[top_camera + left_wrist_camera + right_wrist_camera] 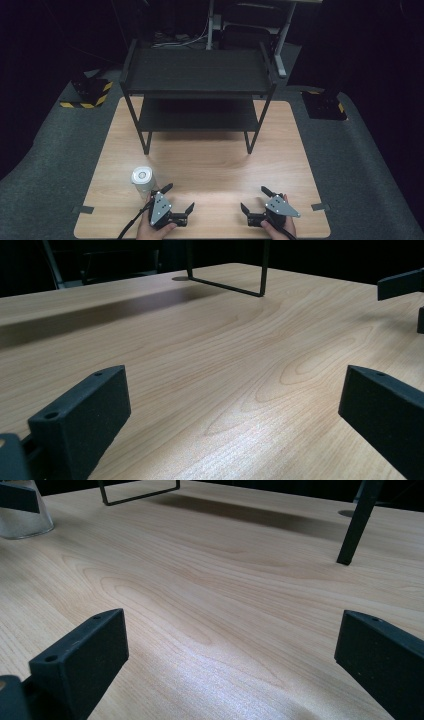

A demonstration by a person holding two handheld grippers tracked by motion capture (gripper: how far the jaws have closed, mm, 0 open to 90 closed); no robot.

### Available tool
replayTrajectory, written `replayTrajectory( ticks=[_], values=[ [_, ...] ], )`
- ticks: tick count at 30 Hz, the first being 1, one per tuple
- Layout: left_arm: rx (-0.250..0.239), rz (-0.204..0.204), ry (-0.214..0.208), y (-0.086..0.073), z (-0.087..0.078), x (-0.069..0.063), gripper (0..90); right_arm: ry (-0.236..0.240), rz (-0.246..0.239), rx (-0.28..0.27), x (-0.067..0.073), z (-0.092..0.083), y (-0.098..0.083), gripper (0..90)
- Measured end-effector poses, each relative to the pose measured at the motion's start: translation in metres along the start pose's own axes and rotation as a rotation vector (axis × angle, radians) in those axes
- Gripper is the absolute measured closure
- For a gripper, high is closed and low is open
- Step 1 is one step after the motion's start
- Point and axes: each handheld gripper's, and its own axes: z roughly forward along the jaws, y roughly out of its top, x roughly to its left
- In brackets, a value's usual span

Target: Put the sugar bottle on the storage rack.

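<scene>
high view: both tongs, left tongs (178, 198) and right tongs (252, 199), gape wide, holding nothing. white cup (142, 180) looks light, rigid, maybe slippery; grip its sides mid-height.

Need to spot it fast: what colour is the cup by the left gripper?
The cup is white and translucent, seen best in the high view.

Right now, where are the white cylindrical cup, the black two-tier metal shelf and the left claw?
white cylindrical cup (142, 176), high view, its round top.
black two-tier metal shelf (197, 70), high view, upper tier's surface.
left claw (179, 197), high view, gap between open fingertips.
</scene>
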Motion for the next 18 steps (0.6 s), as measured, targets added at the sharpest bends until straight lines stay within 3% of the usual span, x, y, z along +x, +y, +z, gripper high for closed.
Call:
replayTrajectory(
  ticks=[15, 18],
  values=[
    [-0.002, 0.008, -0.001, -0.0004, -0.0003, -0.0008, 0.5, 0.008, -0.008, -0.003, -0.0008, -0.0003, -0.0006, 0.4],
    [-0.009, 0.028, 0.004, -0.0013, -0.0009, -0.0027, 0.5, 0.012, -0.013, -0.003, -0.0013, -0.0003, -0.0006, 0.3]
  ],
)
